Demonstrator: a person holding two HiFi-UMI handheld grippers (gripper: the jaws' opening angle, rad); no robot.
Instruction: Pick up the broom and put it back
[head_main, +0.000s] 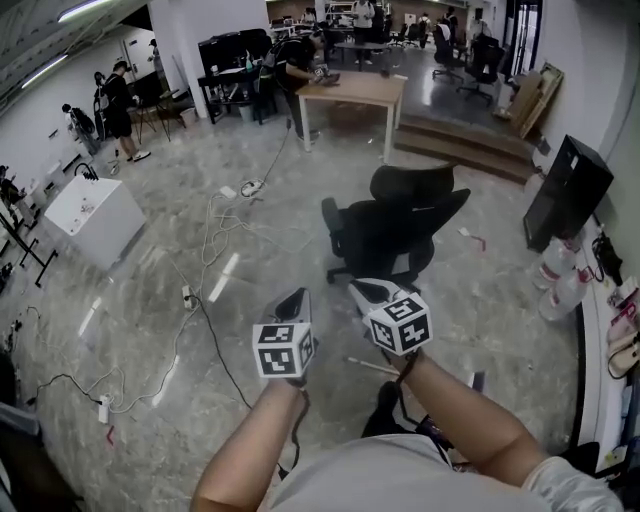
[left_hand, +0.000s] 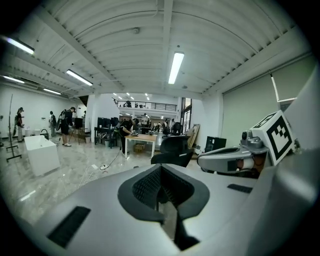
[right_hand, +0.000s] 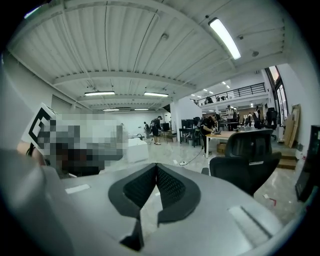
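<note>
I see no clear broom in any view. A thin pale stick (head_main: 371, 365) lies on the floor under my right forearm; whether it is the broom's handle I cannot tell. In the head view both grippers are held out side by side above the marble floor, the left gripper (head_main: 296, 297) and the right gripper (head_main: 361, 288), each with its marker cube. The left gripper (left_hand: 159, 173) has its jaws closed together with nothing in them. The right gripper (right_hand: 155, 170) is likewise shut and empty. Both point toward a black office chair (head_main: 395, 225).
The office chair (left_hand: 172, 149) (right_hand: 245, 155) stands just ahead. Cables and power strips (head_main: 212, 245) trail over the floor at the left. A white box (head_main: 95, 218) is at the far left, a wooden table (head_main: 355, 90) behind, a black cabinet (head_main: 566, 190) and water bottles (head_main: 560, 278) at the right. People stand far off.
</note>
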